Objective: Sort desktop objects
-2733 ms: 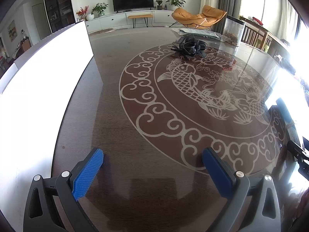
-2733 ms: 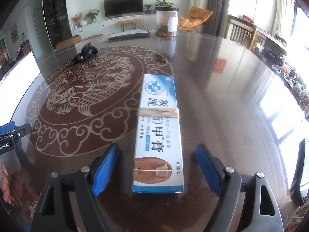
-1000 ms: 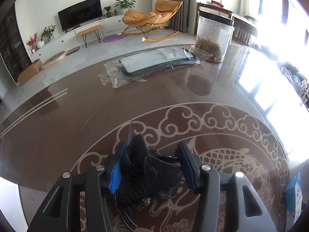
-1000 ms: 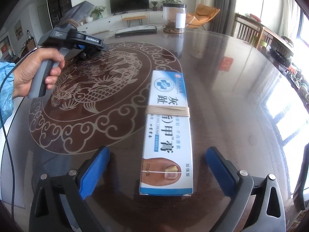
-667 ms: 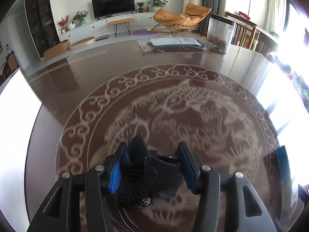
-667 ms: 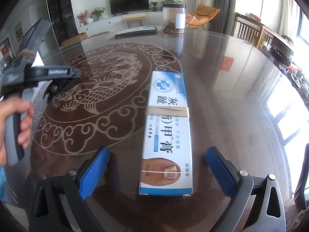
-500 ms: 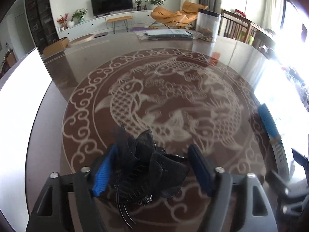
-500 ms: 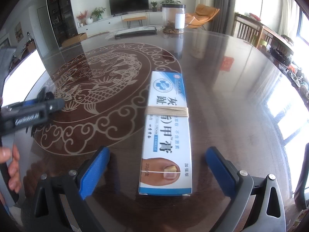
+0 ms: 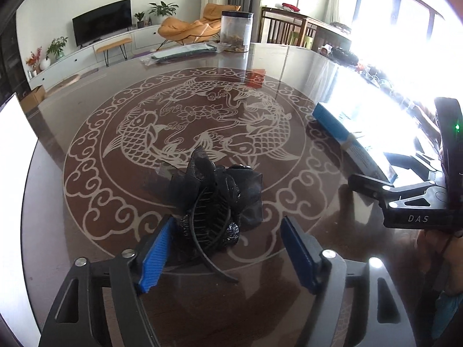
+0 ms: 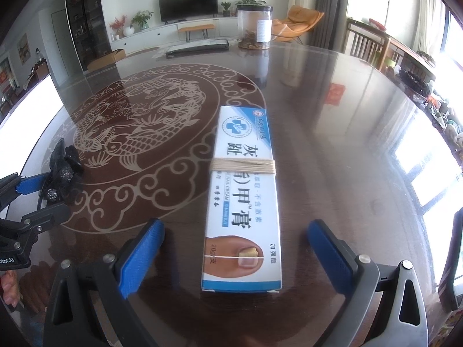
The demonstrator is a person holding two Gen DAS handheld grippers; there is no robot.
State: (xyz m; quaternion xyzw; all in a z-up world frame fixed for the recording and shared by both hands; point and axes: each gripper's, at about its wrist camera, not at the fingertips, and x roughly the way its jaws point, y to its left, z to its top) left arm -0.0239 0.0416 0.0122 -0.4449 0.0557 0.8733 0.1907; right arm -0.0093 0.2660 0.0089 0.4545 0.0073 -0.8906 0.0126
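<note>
A black hair clip with gauze bows lies on the dark table, just ahead of and between the blue pads of my left gripper, which is open and not touching it. It also shows at the left in the right wrist view. A blue-and-white nail cream box bound with a rubber band lies lengthwise between the fingers of my right gripper, which is open wide and apart from it. The box shows at the right in the left wrist view.
The round table carries a pale fish pattern. At its far side stand a clear jar with a black lid and a flat bagged item. A white surface borders the table's left edge.
My left gripper carried the hair clip from the far side toward the near side, set it on the table and opened. My right gripper stayed open around the box.
</note>
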